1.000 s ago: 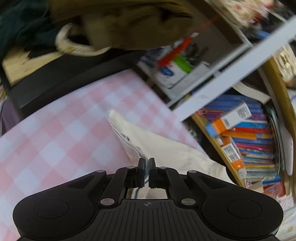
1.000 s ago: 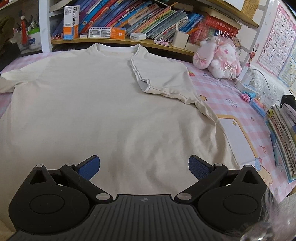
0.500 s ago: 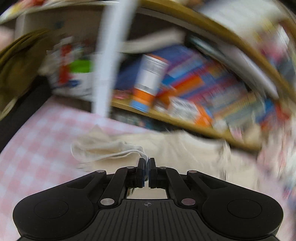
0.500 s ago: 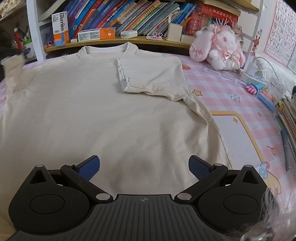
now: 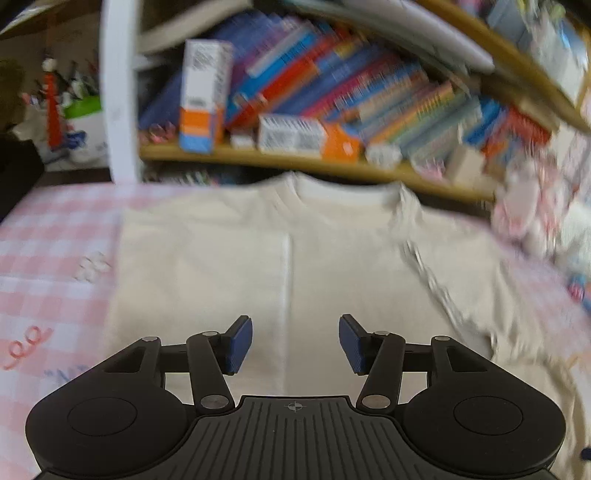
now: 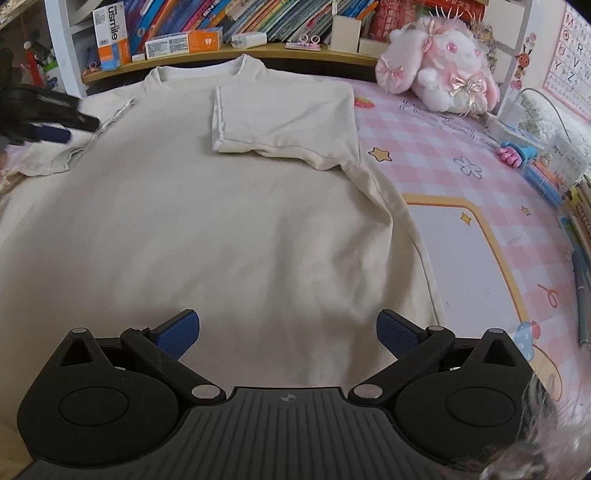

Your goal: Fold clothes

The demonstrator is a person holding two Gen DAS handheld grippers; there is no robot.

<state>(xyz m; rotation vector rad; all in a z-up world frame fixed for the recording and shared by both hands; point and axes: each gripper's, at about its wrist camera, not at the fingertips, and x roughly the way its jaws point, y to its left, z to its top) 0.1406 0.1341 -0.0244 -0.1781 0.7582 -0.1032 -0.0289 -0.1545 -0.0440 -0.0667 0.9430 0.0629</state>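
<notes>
T-shirt, cream and short-sleeved, lies flat on the pink checked counter, filling the ground ahead of both claws. Its long axis runs straight away from the right claw: hem nearest, just under the fingertips, collar at the far end, pointing at the bookshelf. The sleeve on that claw's right is folded inward onto the chest, its cuff edge lying parallel to the shirt's length. The opposite sleeve lies turned in over the far-left shoulder, rumpled and less square.

The left claw, its view blurred, hovers over that left shoulder region with fingers apart and nothing between them; the collar lies dead ahead of it and a pale lengthwise line in the cloth runs away between its fingers. The right claw hangs over the hem, fingers spread wide, also holding nothing.

On this evidence both sleeves are in and the body remains at full length. Any lengthwise fold would turn on the hem, and the right claw is much the nearer to it; the left sits closer to the collar end.
</notes>
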